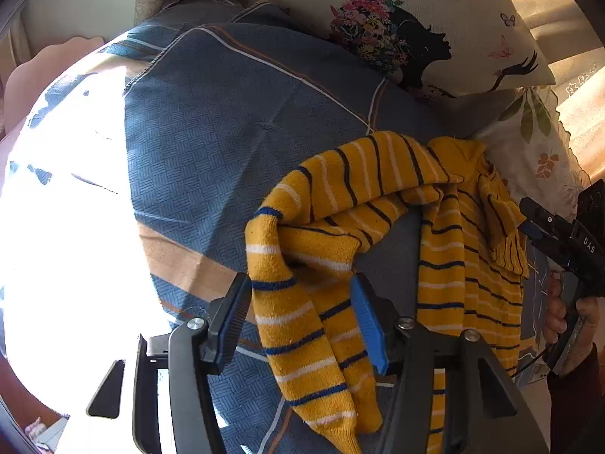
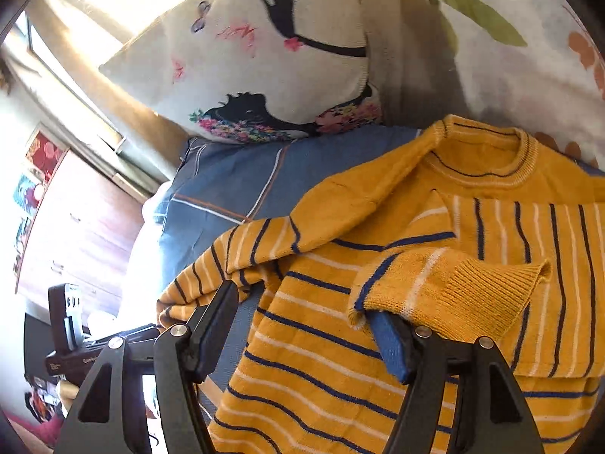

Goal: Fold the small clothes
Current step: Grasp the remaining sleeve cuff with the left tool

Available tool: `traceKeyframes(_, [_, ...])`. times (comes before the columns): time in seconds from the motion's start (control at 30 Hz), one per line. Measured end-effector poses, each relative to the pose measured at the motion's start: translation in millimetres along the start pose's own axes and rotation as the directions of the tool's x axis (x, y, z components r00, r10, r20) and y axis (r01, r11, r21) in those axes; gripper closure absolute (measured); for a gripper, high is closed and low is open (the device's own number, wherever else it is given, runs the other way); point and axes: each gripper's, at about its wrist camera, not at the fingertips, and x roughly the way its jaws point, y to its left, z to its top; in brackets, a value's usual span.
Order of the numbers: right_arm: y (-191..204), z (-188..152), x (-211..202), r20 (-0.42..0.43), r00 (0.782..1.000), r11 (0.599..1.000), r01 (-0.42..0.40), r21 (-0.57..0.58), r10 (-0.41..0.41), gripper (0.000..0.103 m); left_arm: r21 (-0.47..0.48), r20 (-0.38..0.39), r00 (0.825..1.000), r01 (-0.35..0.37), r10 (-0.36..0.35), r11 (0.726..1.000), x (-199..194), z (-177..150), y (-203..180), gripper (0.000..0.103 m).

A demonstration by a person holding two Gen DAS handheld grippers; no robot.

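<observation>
A small yellow knit sweater (image 1: 453, 234) with navy and white stripes lies crumpled on a blue patterned bedspread (image 1: 234, 121). In the left wrist view one sleeve (image 1: 302, 302) hangs between the fingers of my left gripper (image 1: 300, 317), whose jaws stand wide apart. In the right wrist view the sweater (image 2: 340, 340) fills the lower right, neckline (image 2: 484, 159) at the top. My right gripper (image 2: 306, 321) is open over the body; the other sleeve's ribbed cuff (image 2: 472, 287) drapes over its right finger. The right gripper also shows in the left wrist view (image 1: 529, 215).
A cream cushion with a printed woman and flowers (image 1: 397, 30) leans behind the bedspread, also in the right wrist view (image 2: 272, 75). A leaf-print cloth (image 1: 537, 143) lies at the right. A wooden cabinet (image 2: 75, 227) stands at the left. Strong sunlight washes out the bed's left side (image 1: 68, 208).
</observation>
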Motion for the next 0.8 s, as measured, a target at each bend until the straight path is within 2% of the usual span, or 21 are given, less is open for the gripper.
traceKeyframes(0.07, [-1.6, 0.7, 5.8, -0.005, 0.996, 0.996, 0.086, -0.007, -0.086, 0.030, 0.030, -0.018, 1.000, -0.008, 0.009, 1.000, 13.2, 6.5, -5.0, 0.046])
traceKeyframes(0.17, [14.6, 1.9, 24.1, 0.002, 0.980, 0.975, 0.197, -0.102, -0.198, 0.030, 0.075, -0.027, 0.998, -0.060, 0.062, 0.995, 30.1, 15.2, -13.9, 0.045])
traceKeyframes(0.2, [18.3, 3.7, 29.1, 0.002, 0.977, 0.970, 0.210, -0.125, -0.211, 0.030, 0.087, -0.027, 0.996, -0.078, 0.081, 0.993, 33.7, 17.6, -16.4, 0.045])
traceKeyframes(0.23, [26.7, 3.1, 34.2, 0.001, 0.978, 0.967, 0.206, -0.150, -0.209, 0.030, 0.097, -0.025, 0.995, -0.093, 0.096, 0.991, 35.9, 20.5, -18.6, 0.048])
traceKeyframes(0.27, [36.3, 1.9, 38.6, -0.002, 0.980, 0.965, 0.196, -0.175, -0.200, 0.030, 0.105, -0.024, 0.993, -0.109, 0.112, 0.988, 37.1, 24.0, -19.9, 0.061])
traceKeyframes(0.33, [55.3, -2.9, 46.2, -0.012, 0.984, 0.959, 0.173, -0.227, -0.180, 0.030, 0.096, -0.021, 0.987, -0.156, 0.159, 0.983, 37.7, 34.2, -15.9, 0.080])
traceKeyframes(0.4, [72.6, -10.7, 56.4, -0.053, 0.989, 0.956, 0.116, -0.269, -0.135, 0.030, 0.033, -0.003, 0.982, -0.190, 0.190, 0.981, 34.2, 50.3, -1.5, 0.082])
traceKeyframes(0.47, [87.0, -20.9, 65.8, -0.097, 0.989, 0.948, 0.080, -0.308, -0.115, 0.030, -0.029, 0.044, 0.963, -0.266, 0.267, 0.964, 26.0, 69.8, 15.3, 0.082])
traceKeyframes(0.5, [91.3, -26.2, 71.0, -0.109, 0.987, 0.943, 0.075, -0.325, -0.116, 0.030, -0.066, 0.064, 0.956, -0.281, 0.285, 0.958, 20.6, 79.2, 25.1, 0.082])
traceKeyframes(0.57, [95.3, -34.1, 73.6, -0.130, 0.985, 0.938, 0.065, -0.342, -0.116, 0.030, -0.129, 0.091, 0.956, -0.268, 0.280, 0.955, 9.0, 94.6, 41.7, 0.082])
traceKeyframes(0.63, [91.0, -35.0, 68.4, -0.129, 0.986, 0.946, 0.063, -0.319, -0.109, 0.030, -0.151, 0.120, 0.960, -0.235, 0.254, 0.960, -1.9, 102.9, 49.3, 0.080])
traceKeyframes(0.73, [70.1, -25.1, 53.0, -0.099, 0.991, 0.975, 0.062, -0.213, -0.085, 0.030, -0.131, 0.155, 0.963, -0.201, 0.220, 0.971, -16.9, 110.1, 55.1, 0.073])
traceKeyframes(0.8, [56.5, -15.7, 44.8, -0.067, 0.993, 0.984, 0.090, -0.155, -0.102, 0.030, -0.124, 0.160, 0.968, -0.177, 0.195, 0.976, -20.2, 109.7, 54.9, 0.073])
